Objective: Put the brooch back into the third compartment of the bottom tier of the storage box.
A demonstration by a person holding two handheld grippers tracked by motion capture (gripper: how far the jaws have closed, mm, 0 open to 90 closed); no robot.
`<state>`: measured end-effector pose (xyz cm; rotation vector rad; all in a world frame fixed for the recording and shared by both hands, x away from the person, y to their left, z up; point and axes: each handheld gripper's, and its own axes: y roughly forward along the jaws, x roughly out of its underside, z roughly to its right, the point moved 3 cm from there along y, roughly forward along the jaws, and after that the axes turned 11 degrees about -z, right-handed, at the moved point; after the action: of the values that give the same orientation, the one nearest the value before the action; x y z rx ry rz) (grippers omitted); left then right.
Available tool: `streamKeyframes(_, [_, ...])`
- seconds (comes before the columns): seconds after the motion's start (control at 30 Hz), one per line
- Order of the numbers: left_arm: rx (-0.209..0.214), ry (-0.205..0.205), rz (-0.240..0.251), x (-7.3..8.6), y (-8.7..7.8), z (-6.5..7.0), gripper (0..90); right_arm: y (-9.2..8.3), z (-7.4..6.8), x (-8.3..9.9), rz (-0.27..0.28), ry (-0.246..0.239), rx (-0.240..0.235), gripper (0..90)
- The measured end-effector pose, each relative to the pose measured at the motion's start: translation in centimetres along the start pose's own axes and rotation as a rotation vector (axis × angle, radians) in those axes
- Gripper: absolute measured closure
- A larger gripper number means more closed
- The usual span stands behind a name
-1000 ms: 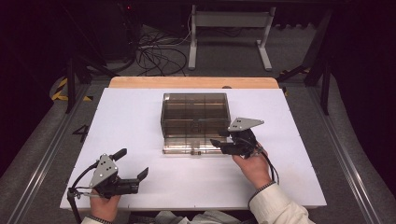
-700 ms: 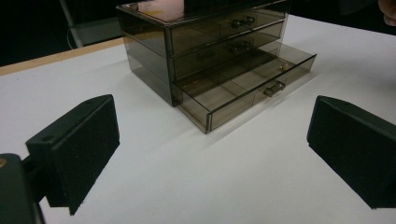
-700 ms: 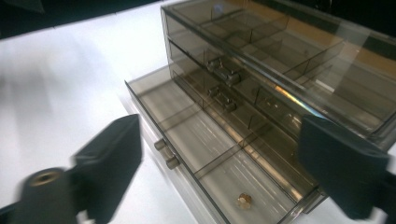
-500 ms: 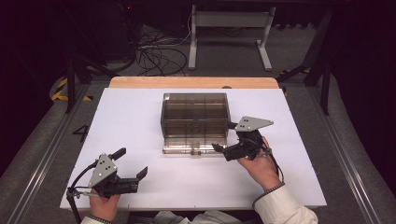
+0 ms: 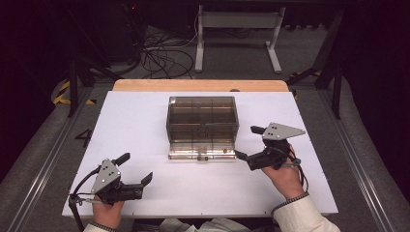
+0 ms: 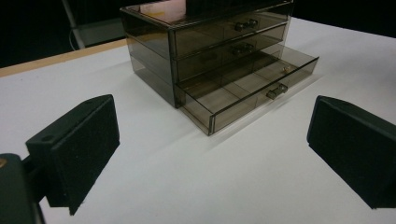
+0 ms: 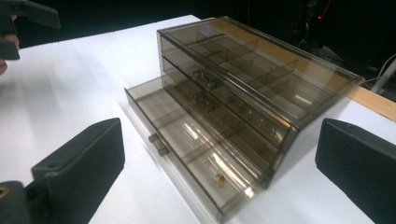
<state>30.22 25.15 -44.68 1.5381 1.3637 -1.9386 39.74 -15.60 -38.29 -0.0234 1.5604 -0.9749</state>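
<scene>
Between two hand-held grippers on a white table (image 5: 145, 121), a smoked-plastic drawer organiser (image 5: 202, 118) stands with its bottom drawer (image 5: 202, 153) pulled out toward the person. The right hand-held gripper (image 5: 249, 145) hovers just beside the drawer's right front corner, apart from it, its jaws spread wide and holding nothing; the person's right hand (image 5: 285, 171) grips it from behind, a pale sleeve (image 5: 302, 217) showing at the wrist. In the right gripper view, the open drawer (image 7: 187, 154) lies straight ahead between the jaws, divided into compartments, with a small round tan object (image 7: 217, 178) in the compartment nearest this gripper and a small knob (image 7: 158, 144) on its front. The two upper drawers (image 7: 205, 88) sit closed. The left hand-held gripper (image 5: 135, 171) rests well apart from the organiser, near the table's front left edge, jaws likewise released and empty. From the left gripper view, the organiser (image 6: 210, 51) stands ahead and well beyond the jaws, bare table before it.
</scene>
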Motion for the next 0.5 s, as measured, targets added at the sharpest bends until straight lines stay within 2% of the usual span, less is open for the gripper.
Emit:
streamKeyframes(0.17, [-0.001, -0.002, -0.003, 0.0, 0.0, -0.1, 3.4, -0.8, -0.1, 1.2, -0.02, -0.033, 0.005, 1.7])
streamKeyframes(0.23, [-0.002, -0.003, -0.003, 0.0, 0.0, -0.1, 3.3, -1.1, -0.1, 1.8, -0.022, -0.031, 0.014, 1.3])
streamKeyframes(0.43, [-0.002, -0.005, -0.005, 0.0, 0.1, -0.1, 3.3, -1.8, 0.8, 3.4, -0.027, 0.016, 0.034, 0.0])
streamKeyframes(0.5, [-0.005, -0.006, -0.006, 0.0, 0.2, -0.2, 3.3, -1.8, 1.2, 4.0, -0.023, 0.046, 0.024, 0.0])
